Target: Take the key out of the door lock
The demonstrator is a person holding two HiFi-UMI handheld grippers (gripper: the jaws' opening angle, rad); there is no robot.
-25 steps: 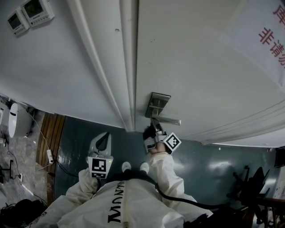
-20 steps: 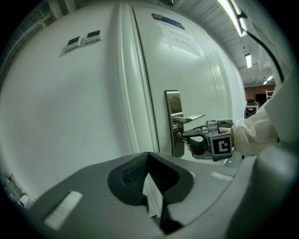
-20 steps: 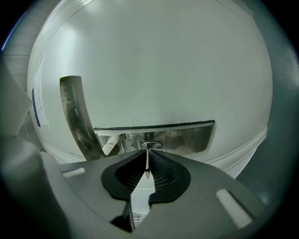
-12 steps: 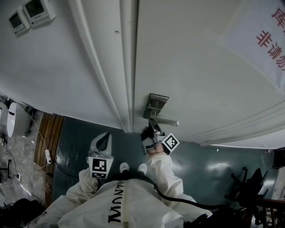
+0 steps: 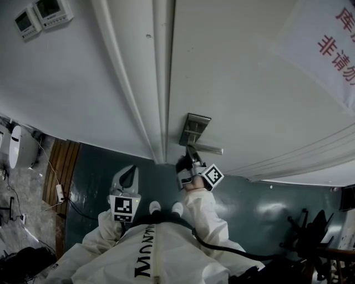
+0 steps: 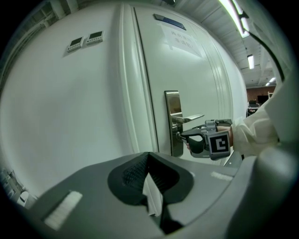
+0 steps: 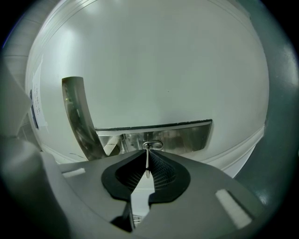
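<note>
The key sticks out of the lock cylinder in the steel lock plate, just below the lever handle of the white door. My right gripper is held level against the lock. Its jaws have just been closing, and their ribbed pads now press on the flat key between them. From the side, the right gripper has its tips at the plate under the handle. My left gripper hangs back, low and left of the door, shut with nothing in it.
The door frame runs left of the lock. Two wall control panels sit at the upper left. A printed sign is stuck on the door. A power strip with cables lies on the floor at the left, and a chair stands at the right.
The right gripper stays at the lock under the handle and the left gripper keeps its place. Only the head view has shifted slightly.
</note>
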